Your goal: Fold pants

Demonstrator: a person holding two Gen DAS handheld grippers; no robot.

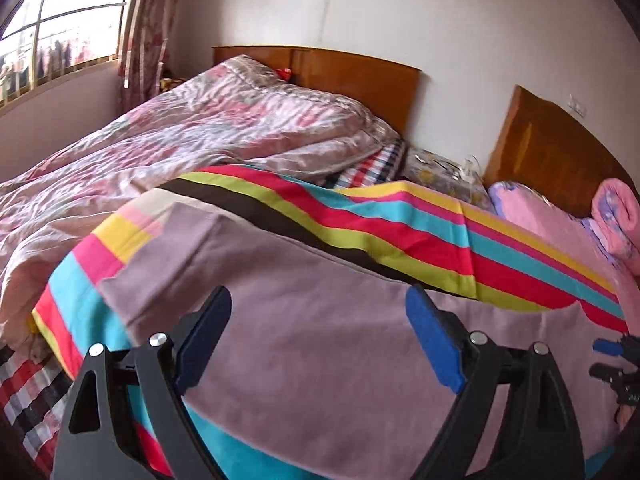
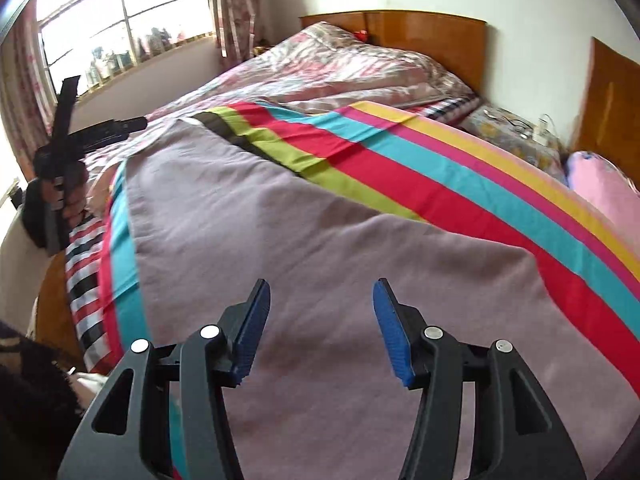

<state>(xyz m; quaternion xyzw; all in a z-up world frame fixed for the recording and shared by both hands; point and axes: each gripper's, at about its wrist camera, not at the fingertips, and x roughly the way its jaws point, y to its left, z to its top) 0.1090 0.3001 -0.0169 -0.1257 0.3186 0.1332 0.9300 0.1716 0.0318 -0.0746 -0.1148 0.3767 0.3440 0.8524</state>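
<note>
Soft mauve pants (image 2: 304,240) spread flat, lightly creased, on a bright striped sheet (image 2: 460,184) over the bed, left gripper (image 1: 320,332) and right gripper (image 2: 320,320) above them, jaws apart, holding nothing

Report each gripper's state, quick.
Left gripper: open, holding nothing, above the mauve pants.
Right gripper: open, holding nothing, above the pants.
</note>
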